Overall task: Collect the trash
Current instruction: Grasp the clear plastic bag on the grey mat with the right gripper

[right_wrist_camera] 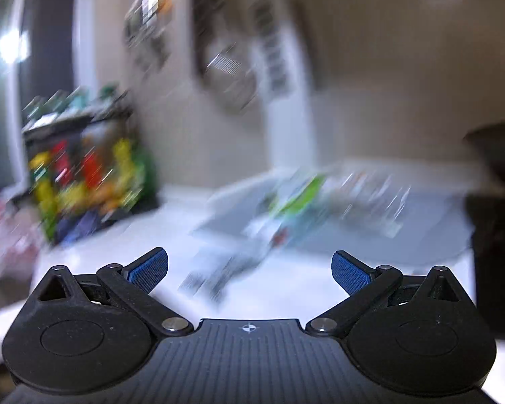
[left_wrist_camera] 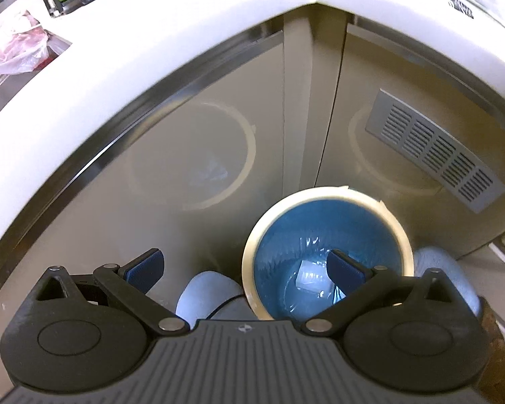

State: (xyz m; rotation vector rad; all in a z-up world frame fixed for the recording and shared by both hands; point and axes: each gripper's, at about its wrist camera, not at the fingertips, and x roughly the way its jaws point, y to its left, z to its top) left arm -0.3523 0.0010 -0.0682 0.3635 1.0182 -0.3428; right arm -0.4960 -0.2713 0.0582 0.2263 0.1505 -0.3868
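Left fingers (left_wrist_camera: 348, 271) spread wide and empty, clear wrapper (left_wrist_camera: 309, 277) in bin (left_wrist_camera: 326, 198) below right fingertip

right wrist view motion-blurred | countertop litter (right_wrist_camera: 296, 208) unidentifiable | shelf items (right_wrist_camera: 84, 175) smeared

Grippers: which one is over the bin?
The left gripper: it hangs open above the blue-lined bin on the floor. The right gripper, also open, faces the blurred white counter, no bin in view.
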